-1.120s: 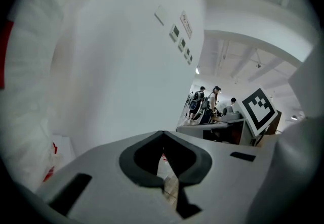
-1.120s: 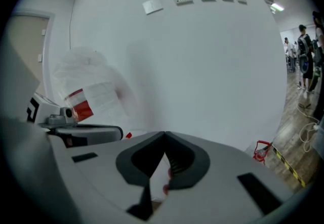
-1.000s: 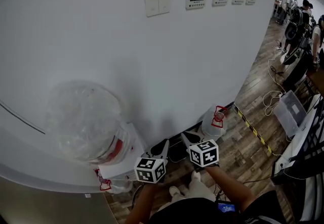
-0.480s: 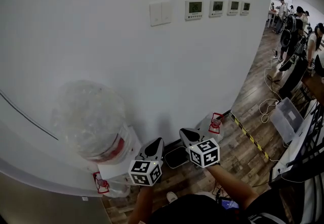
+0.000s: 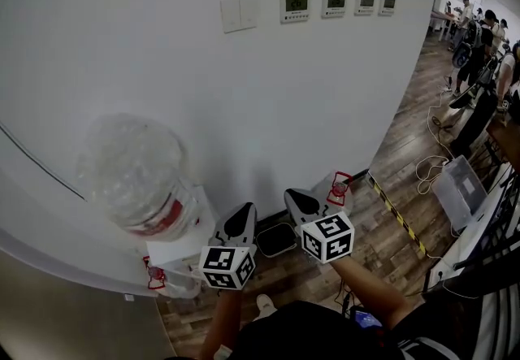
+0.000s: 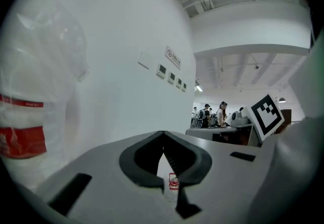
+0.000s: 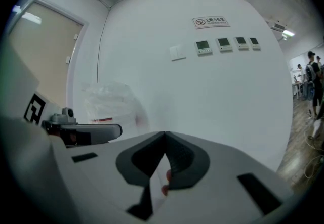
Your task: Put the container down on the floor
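A big clear water jug [image 5: 134, 175] with a red label stands upside down on a white dispenser [image 5: 175, 249] by the wall; it also fills the left of the left gripper view [image 6: 30, 117] and shows in the right gripper view [image 7: 109, 104]. A second clear jug [image 5: 335, 190] with a red handle rests on the wooden floor against the wall. My left gripper [image 5: 241, 216] and right gripper [image 5: 294, 200] hang side by side between the two jugs, pointing at the wall. Both are shut with nothing held, jaw tips meeting in the left [image 6: 163, 139] and right [image 7: 164, 139] gripper views.
A dark flat tray [image 5: 276, 238] lies on the floor under the grippers. Switches and thermostats [image 5: 296, 2] sit high on the wall. A yellow-black strip [image 5: 398, 216], cables and a white box [image 5: 459, 188] lie to the right. People [image 5: 479, 49] stand far right.
Both grippers have lifted and reached further toward the wall, jaws staying shut. The view has tilted up, so the floor jug and dispenser sit lower in it.
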The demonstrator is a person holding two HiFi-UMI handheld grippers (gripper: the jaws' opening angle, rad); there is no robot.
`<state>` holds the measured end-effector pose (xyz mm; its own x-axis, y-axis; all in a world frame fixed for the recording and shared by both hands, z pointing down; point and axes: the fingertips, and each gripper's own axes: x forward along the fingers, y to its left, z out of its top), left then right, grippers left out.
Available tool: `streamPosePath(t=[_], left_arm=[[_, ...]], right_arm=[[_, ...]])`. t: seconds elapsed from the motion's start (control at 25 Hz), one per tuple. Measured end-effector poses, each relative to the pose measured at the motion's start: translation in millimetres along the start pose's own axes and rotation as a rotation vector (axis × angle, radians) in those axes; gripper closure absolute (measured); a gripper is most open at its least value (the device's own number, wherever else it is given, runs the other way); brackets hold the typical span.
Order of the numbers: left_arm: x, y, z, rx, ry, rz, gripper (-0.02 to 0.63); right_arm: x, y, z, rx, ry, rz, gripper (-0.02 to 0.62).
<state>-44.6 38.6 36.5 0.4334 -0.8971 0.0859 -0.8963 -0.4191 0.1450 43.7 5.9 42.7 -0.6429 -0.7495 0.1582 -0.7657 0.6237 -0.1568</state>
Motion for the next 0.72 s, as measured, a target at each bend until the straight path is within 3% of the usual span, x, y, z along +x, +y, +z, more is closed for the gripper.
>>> streamPosePath(t=[0.72], left_arm=[[-51.7, -75.8, 1.4, 0.06, -0.056, 0.063, 0.591]], right_arm=[[-87.3, 8.2, 0.0, 0.028, -0.069, 0.068, 0.566]])
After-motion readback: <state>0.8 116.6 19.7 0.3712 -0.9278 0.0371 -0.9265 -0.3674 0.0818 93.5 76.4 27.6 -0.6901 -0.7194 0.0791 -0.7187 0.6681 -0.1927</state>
